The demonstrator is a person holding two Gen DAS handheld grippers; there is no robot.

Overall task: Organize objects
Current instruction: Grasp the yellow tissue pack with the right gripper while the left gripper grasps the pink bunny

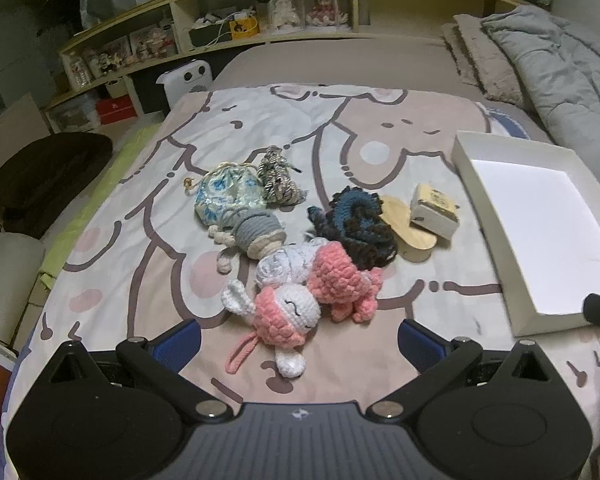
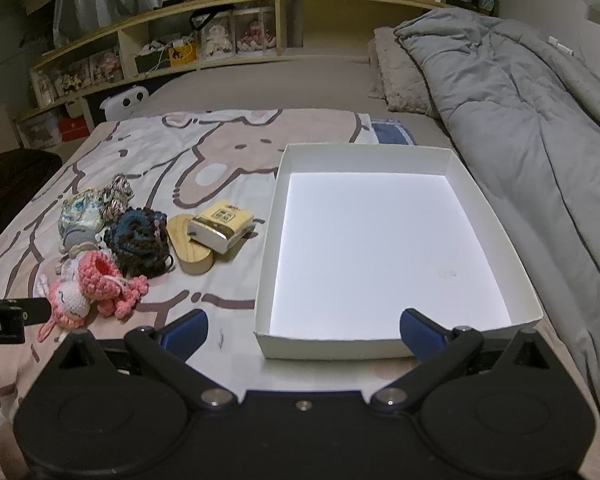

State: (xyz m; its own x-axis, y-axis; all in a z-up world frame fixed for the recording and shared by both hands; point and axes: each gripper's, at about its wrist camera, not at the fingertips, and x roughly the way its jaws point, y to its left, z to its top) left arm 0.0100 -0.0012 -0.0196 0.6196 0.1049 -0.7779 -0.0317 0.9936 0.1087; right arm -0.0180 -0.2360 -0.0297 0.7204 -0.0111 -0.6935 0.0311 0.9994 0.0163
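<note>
Small items sit clumped on the bed's cartoon blanket (image 1: 380, 136), left of the white box (image 2: 276, 216), which is empty: likely the sorting target, set close for short carries. Nearest the left claw (image 1: 298, 340) is the pink-and-white crochet bunny (image 1: 288, 316), touching the pink crochet octopus (image 1: 340, 280). Behind: dark blue crochet piece (image 1: 356, 224), floral pouch (image 1: 224, 196), grey crochet doll (image 1: 256, 232). Cream box (image 2: 222, 226) leans on the wooden oval (image 2: 188, 248), closest to the white box. Left claw wide open, empty, lined up on the bunny. Right claw (image 2: 304, 332) wide open, empty, straddling the white box's near wall.
</note>
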